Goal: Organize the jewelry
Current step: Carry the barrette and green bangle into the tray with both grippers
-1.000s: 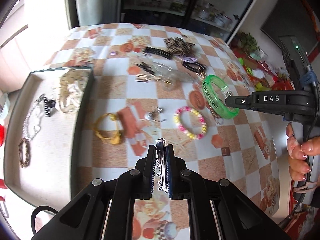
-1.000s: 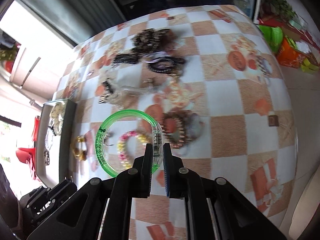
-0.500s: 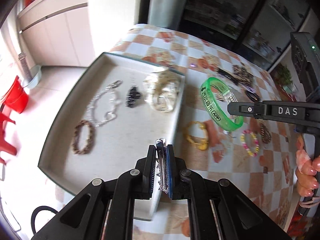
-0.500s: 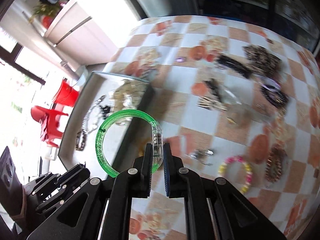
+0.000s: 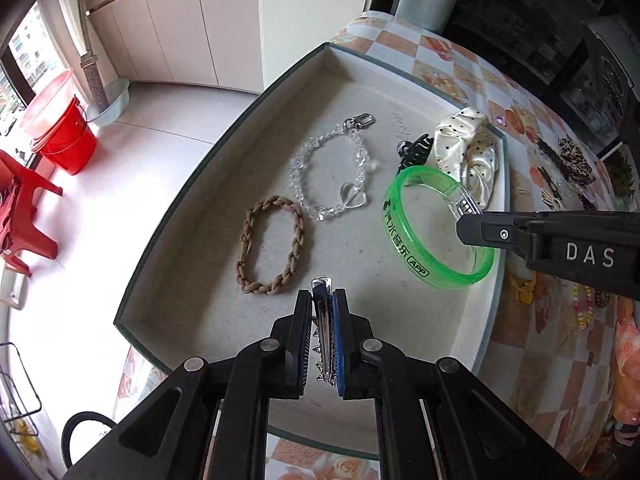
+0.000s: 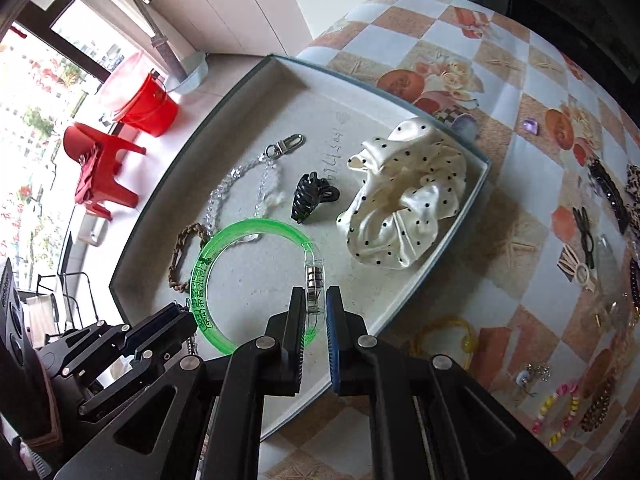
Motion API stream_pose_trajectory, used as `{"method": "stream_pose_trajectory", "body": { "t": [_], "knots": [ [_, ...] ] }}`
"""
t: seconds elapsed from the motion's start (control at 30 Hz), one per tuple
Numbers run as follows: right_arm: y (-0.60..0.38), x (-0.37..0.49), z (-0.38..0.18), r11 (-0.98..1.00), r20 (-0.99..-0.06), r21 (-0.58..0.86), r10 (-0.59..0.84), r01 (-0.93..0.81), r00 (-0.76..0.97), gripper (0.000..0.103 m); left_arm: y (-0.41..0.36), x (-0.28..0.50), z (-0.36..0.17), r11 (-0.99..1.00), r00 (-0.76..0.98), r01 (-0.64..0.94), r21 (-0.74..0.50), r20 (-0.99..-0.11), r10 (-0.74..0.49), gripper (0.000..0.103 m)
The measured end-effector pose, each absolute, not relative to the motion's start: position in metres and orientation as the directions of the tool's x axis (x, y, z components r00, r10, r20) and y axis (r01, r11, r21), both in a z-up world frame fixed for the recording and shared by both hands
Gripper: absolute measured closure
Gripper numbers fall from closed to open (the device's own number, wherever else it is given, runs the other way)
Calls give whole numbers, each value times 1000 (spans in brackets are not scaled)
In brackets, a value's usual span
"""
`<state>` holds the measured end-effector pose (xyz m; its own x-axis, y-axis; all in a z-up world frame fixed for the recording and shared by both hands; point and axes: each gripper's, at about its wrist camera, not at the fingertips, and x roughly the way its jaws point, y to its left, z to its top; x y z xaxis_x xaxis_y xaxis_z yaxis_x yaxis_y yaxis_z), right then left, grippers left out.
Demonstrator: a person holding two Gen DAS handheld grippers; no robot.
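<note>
A big grey tray [image 5: 224,152] sat at the edge of the counter [image 6: 520,128], which had a checked cloth with flowers on it. Both grippers hung over the tray.

The left gripper [image 5: 322,300] had its jaws pressed tight on a silver hair clip [image 5: 322,320] with little spikes. The clip stood above the near side of the tray.

The right gripper [image 6: 312,304] held a green bangle [image 6: 224,248] by its clear clasp. Its jaws looked a little spread, with the clasp against the left one; I could not tell if they were pinching it. The bangle was over the near part of the tray, and I could not tell if it touched the tray floor.

Inside the tray lay a brown braided band [image 5: 272,246], and a clear bead chain [image 5: 332,176] just beside it. Farther back in the tray were a small black claw clip [image 6: 310,196] and a white dotted scrunchie [image 6: 404,196] by the tray's far corner.

Outside the tray, on the counter, lay a yellow band [image 6: 452,334] close to the tray's wall, and a pink and yellow bead bracelet [image 6: 560,412] well apart from it.
</note>
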<state>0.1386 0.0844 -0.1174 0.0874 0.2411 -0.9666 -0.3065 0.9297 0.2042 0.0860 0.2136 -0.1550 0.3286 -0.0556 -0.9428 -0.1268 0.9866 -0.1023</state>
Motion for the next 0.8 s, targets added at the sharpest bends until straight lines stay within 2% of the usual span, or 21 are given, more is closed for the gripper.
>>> {"method": "stream_pose_trajectory", "body": {
  "t": [0.2,0.47,0.8],
  "knots": [
    [97,145,-137,936,-981,150,180,-317,66,92,221,95,-166,986,318,-148,-78,-948,-28,90],
    [94,175,-138,956,-983,92,132,-277,127,92,223,110,-170,986,328,-155,-57,-945,-3,90],
    [94,177,-138,956,-980,108,149,-274,132,90,219,111,-170,989,326,-147,-14,-945,35,90]
  ]
}}
